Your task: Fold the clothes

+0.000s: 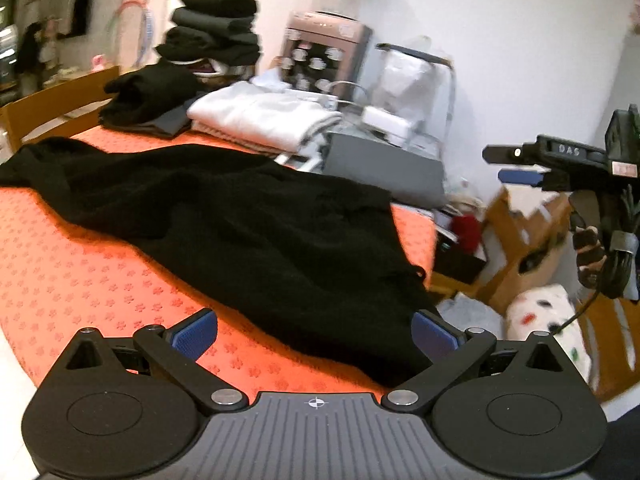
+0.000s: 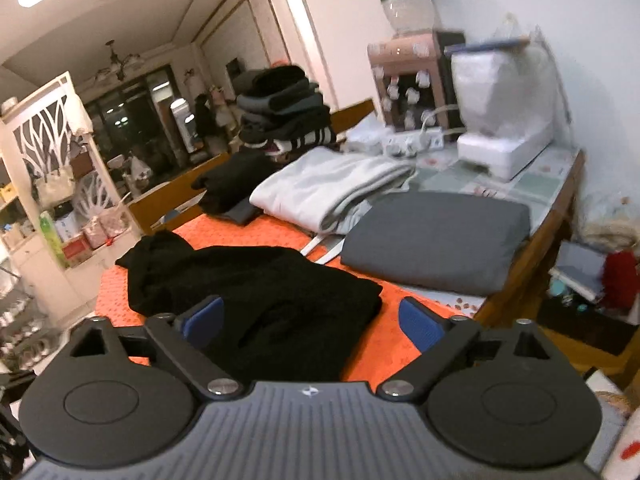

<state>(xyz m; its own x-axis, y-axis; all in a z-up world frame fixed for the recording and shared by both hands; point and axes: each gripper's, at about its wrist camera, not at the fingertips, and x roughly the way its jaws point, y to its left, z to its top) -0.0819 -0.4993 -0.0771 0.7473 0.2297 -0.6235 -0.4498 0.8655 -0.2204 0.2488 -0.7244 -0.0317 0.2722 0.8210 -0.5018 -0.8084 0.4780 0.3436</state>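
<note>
Two grippers frame your scene above the worktop (image 1: 60,240), whose orange patterned cover fills the lower half of both views. Largest on it is the black garment (image 1: 240,220), spread loosely and rumpled from 9 o'clock across to 5 o'clock in the left wrist view, its near edge lying between the fingers there. Behind it, at 12 o'clock, you see a folded white garment (image 1: 260,120), and at 11 o'clock a stack of folded dark clothes (image 1: 216,28). A grey cushion (image 2: 436,236) lies at 2 o'clock in the right wrist view, beside the white garment. Your left gripper (image 1: 314,334) stands spread wide, pads clear of the cloth. Your right gripper (image 2: 314,322) is likewise spread, pinching nothing; the black garment's corner lies below and between its fingers.
</note>
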